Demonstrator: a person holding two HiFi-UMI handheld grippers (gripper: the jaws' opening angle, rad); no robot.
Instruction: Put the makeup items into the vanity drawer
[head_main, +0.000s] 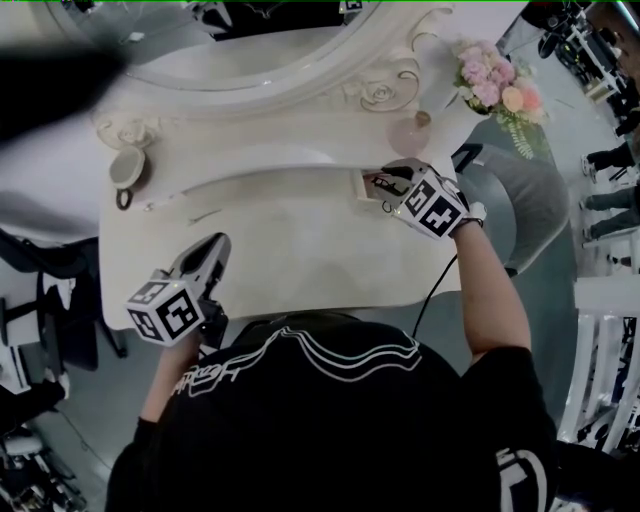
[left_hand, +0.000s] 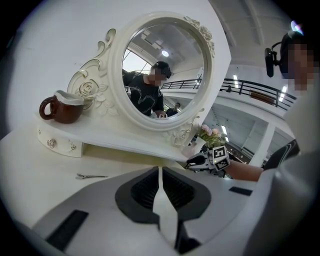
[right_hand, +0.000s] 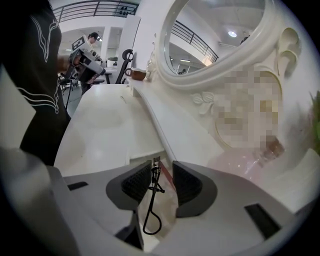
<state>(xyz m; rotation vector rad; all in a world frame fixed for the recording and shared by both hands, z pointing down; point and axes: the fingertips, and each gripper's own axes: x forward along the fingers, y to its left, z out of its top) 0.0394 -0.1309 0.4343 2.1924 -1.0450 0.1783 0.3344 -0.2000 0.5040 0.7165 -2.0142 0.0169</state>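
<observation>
The right gripper (right_hand: 162, 168) stands with its jaws apart over the small open drawer (head_main: 360, 187). The eyelash curler (right_hand: 150, 192) shows in the gap between them, apparently lying on the drawer floor rather than pinched. I judge this to be the end of the placing step. The next move calls for a straight draw back out, keeping the jaws off the curler's loop and off the drawer walls, which sit close on both sides, with the shelf (right_hand: 175, 125) edge just above. The left gripper (left_hand: 160, 170) hangs over the near vanity top (head_main: 300, 255), jaws together and empty. A hair clip (left_hand: 91, 176) lies on open tabletop ahead of it, likely the next item, with plenty of room around it.
</observation>
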